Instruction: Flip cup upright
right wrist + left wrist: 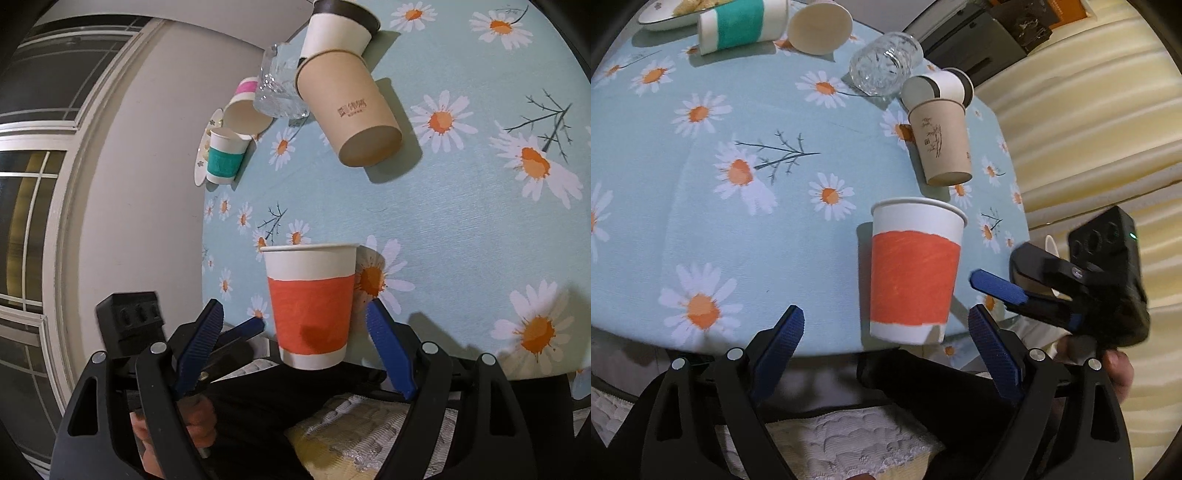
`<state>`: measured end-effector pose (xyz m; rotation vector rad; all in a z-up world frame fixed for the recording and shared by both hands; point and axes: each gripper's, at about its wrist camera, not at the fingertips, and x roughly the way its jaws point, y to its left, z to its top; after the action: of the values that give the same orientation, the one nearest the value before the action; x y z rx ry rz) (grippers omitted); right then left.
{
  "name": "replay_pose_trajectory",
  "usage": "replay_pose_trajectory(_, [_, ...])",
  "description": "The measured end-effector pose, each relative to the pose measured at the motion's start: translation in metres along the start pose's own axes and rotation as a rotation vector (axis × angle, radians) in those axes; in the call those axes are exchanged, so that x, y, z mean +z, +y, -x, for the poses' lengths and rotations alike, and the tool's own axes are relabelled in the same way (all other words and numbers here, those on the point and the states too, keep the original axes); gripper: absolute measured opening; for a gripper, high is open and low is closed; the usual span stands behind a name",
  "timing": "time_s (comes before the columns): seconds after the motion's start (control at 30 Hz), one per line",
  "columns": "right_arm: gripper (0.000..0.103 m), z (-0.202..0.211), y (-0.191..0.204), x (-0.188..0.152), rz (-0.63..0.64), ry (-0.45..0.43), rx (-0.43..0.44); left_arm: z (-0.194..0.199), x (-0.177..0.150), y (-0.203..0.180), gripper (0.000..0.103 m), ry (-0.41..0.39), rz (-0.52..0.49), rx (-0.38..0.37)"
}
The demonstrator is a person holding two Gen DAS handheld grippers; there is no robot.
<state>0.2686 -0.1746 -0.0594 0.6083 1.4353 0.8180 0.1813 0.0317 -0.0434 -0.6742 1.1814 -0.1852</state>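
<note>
A white paper cup with an orange band (914, 273) stands upright at the near edge of the daisy tablecloth (757, 221); it also shows in the right wrist view (312, 306). My left gripper (886, 332) is open, its blue fingers wide apart just in front of the cup, not touching it. My right gripper (295, 325) is open, its fingers either side of the cup's lower half without gripping. The right gripper shows in the left wrist view (997, 286) beside the cup. The left gripper shows in the right wrist view (247, 326).
Lying on their sides are a brown paper cup (940, 146), a white cup with a dark rim (938, 86), a clear glass (882, 62), a plain cup (820, 27) and a teal-banded cup (742, 22). A plate (665, 18) sits at the far edge.
</note>
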Motion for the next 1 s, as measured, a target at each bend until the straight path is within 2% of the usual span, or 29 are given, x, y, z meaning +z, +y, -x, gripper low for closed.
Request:
replay_pose_trajectory(0.33, [0.079, -0.031, 0.007, 0.008, 0.072, 0.037, -0.141, 0.025, -0.030, 0.023, 0.088, -0.041, 0.042, -0.096])
replay_pose_trajectory(0.6, [0.078, -0.045, 0.014, 0.006, 0.116, 0.049, -0.184, 0.033, -0.042, 0.042, 0.088, -0.072, 0.072, -0.149])
replay_pose_trajectory(0.73, [0.068, -0.051, 0.017, 0.006, 0.139, 0.064, -0.208, 0.034, -0.043, 0.049, 0.088, -0.077, 0.083, -0.172])
replay_pose_trajectory(1.0, [0.066, -0.053, 0.026, 0.003, 0.183, 0.045, -0.222, 0.028, -0.044, 0.051, 0.088, -0.065, 0.093, -0.203])
